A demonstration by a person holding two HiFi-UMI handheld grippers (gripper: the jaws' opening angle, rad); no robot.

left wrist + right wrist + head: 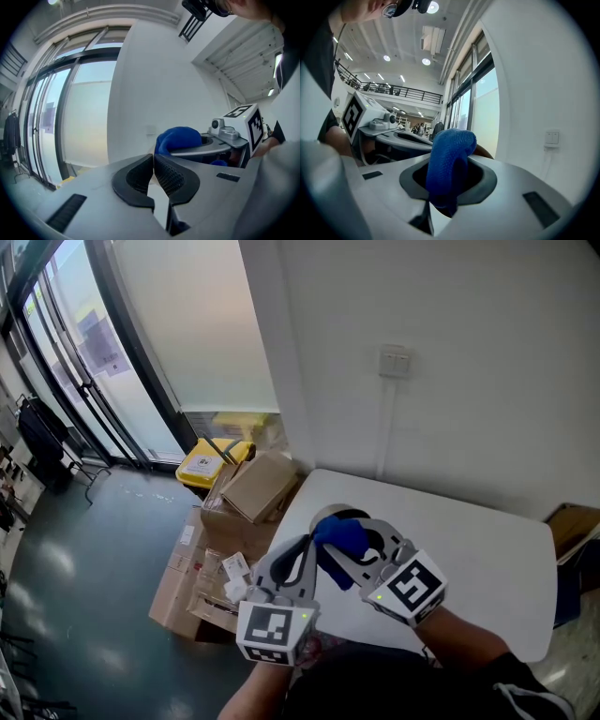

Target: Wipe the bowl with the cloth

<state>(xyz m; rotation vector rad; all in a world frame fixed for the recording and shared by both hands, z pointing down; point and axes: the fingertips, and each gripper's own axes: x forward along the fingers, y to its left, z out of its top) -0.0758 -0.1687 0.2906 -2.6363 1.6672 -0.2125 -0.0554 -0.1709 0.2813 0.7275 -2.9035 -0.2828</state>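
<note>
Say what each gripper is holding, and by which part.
Right gripper: the blue cloth, pinched low on a bunched fold that bulges past the jaws. Left gripper: jaws shut, nothing seen between them.

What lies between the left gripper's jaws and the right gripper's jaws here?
A bunched blue textured cloth, held by the right gripper. The head view shows it in the gap toward the left gripper, whose jaws are shut.

Bright daylight, fisheye distortion, dark vignetted corners
</note>
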